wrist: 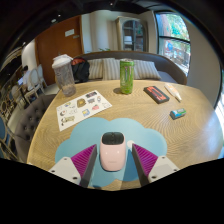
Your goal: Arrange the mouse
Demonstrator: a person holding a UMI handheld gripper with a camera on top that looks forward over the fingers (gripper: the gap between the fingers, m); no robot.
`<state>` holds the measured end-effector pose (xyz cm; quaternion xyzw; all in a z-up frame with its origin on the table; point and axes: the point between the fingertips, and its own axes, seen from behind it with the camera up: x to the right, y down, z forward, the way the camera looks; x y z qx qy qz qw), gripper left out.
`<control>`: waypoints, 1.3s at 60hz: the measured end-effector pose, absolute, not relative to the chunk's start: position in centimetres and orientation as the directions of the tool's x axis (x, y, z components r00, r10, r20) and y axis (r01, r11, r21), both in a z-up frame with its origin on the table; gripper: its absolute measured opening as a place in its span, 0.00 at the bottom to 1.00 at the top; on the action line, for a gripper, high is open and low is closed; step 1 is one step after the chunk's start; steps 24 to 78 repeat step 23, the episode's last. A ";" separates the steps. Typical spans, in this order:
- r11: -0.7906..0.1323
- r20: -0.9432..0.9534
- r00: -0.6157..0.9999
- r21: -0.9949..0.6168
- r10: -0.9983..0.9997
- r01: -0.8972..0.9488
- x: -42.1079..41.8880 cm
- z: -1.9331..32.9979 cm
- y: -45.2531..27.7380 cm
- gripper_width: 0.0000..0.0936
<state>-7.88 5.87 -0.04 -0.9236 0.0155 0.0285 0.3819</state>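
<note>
A white and pink mouse (113,152) with a dark scroll wheel lies on a light blue cloud-shaped mouse mat (88,130) at the near edge of a round wooden table (150,118). My gripper (114,149) is low over the mat, with the mouse between its two fingers. The left pad (84,158) and the right pad (144,157) flank the mouse, each with a narrow strip of blue mat showing beside it. The fingers are open about the mouse.
Beyond the mat lie a printed sheet (83,107), a clear lidded tumbler (64,74), a green cup (126,75), a dark flat box (156,94), a white stick-like item (173,92) and a small teal block (178,113). A sofa (105,66) stands behind the table.
</note>
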 end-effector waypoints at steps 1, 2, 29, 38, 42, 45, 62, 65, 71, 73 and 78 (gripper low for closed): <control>-0.709 -0.066 0.998 -0.703 -0.010 -0.054 -7.7 0.4 5.6 0.77; -0.710 -0.065 0.998 -0.702 -0.014 -0.056 -7.5 0.7 5.3 0.79; -0.781 0.048 0.998 -0.625 -0.037 0.001 -0.2 5.1 -7.1 0.90; -0.781 0.048 0.998 -0.625 -0.037 0.001 -0.2 5.1 -7.1 0.90; -0.781 0.048 0.998 -0.625 -0.037 0.001 -0.2 5.1 -7.1 0.90; -0.781 0.048 0.998 -0.625 -0.037 0.001 -0.2 5.1 -7.1 0.90; -0.781 0.048 0.998 -0.625 -0.037 0.001 -0.2 5.1 -7.1 0.90; -0.781 0.048 0.998 -0.625 -0.037 0.001 -0.2 5.1 -7.1 0.90; -0.781 0.048 0.998 -0.625 -0.037 0.001 -0.2 5.1 -7.1 0.90; -0.781 0.048 0.998 -0.625 -0.037 0.001 -0.2 5.1 -7.1 0.90; -0.781 0.048 0.998 -0.625 -0.037 0.001 -0.2 5.1 -7.1 0.90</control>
